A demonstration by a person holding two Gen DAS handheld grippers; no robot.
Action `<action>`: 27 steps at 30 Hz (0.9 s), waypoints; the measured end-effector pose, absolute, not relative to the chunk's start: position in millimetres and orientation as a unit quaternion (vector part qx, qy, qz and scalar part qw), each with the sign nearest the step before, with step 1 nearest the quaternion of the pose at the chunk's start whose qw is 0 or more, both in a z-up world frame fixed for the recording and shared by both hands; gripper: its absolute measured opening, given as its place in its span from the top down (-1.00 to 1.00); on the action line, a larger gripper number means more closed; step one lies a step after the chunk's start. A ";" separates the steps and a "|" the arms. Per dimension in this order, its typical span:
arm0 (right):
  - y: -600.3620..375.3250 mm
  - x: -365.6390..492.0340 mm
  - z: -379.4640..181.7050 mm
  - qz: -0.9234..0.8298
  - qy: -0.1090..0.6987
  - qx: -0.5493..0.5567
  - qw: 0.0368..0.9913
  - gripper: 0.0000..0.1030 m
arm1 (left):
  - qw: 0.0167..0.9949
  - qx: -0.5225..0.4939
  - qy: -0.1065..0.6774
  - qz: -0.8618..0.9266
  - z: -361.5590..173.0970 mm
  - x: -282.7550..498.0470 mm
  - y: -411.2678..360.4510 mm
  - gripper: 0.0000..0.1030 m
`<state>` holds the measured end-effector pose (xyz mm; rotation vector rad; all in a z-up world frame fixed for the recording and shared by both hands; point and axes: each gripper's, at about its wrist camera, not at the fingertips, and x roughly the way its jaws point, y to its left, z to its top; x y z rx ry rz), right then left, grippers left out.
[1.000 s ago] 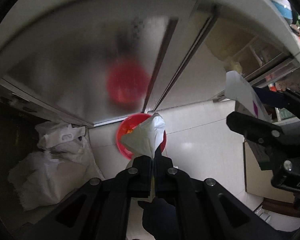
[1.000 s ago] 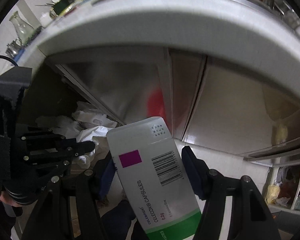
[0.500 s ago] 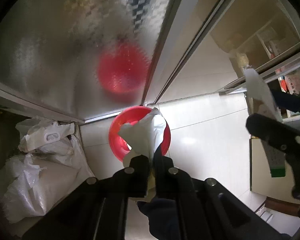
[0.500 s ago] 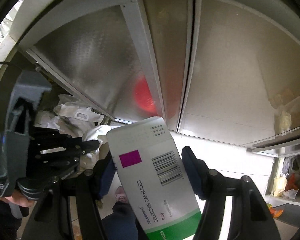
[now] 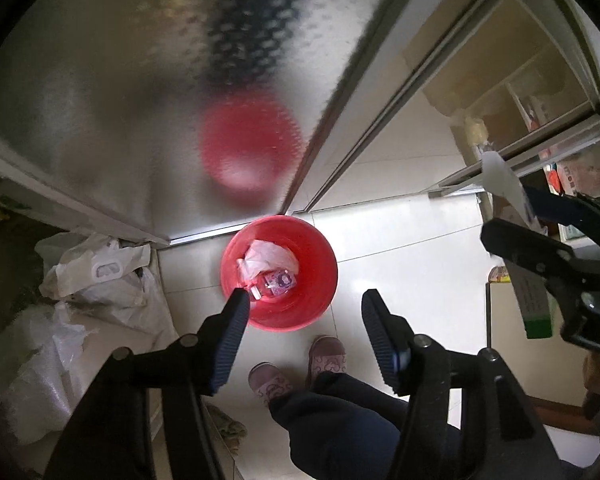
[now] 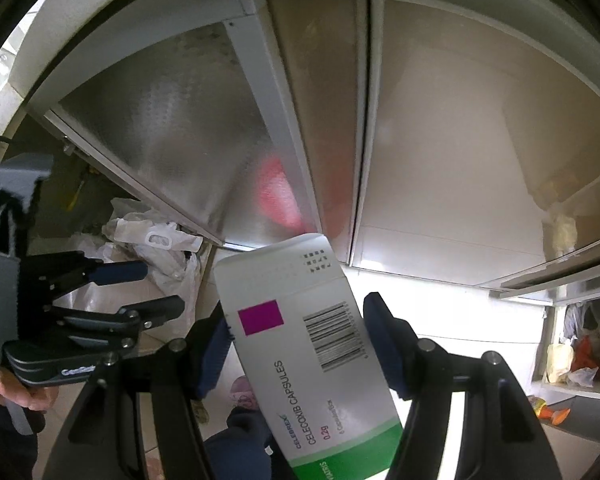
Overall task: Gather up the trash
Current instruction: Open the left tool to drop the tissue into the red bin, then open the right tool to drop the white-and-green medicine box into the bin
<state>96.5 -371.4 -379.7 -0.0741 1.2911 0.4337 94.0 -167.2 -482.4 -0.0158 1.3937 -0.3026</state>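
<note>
The medicine box (image 6: 314, 360) hides the bin in the right wrist view and runs off the bottom edge. On the steel door (image 5: 140, 92), upper centre, the red reflection (image 5: 250, 148) is a blur. Small items in the red bin (image 5: 300, 304) are unreadable.

bin (image 5: 300, 312): red | medicine box (image 6: 300, 344): white, magenta square, black barcode, green band | slippers (image 5: 327, 356): pink, patterned | floor (image 5: 412, 264): white tiles
</note>
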 end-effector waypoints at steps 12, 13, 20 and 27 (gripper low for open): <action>-336.0 94.6 -413.2 0.234 0.601 -0.043 0.763 -0.20 | 0.785 0.004 0.613 -0.092 -497.0 83.2 -123.7 -0.94; -332.4 93.6 -418.8 0.238 0.603 -0.045 0.760 -0.20 | 0.784 0.007 0.614 -0.088 -502.2 82.5 -120.8 -0.99; -311.2 88.7 -447.2 0.259 0.602 -0.062 0.753 -0.20 | 0.782 0.003 0.620 -0.062 -527.0 77.3 -97.4 -0.99; -290.2 87.1 -464.2 0.278 0.599 -0.094 0.745 -0.37 | 0.780 0.002 0.624 -0.049 -534.1 67.2 -84.8 -0.99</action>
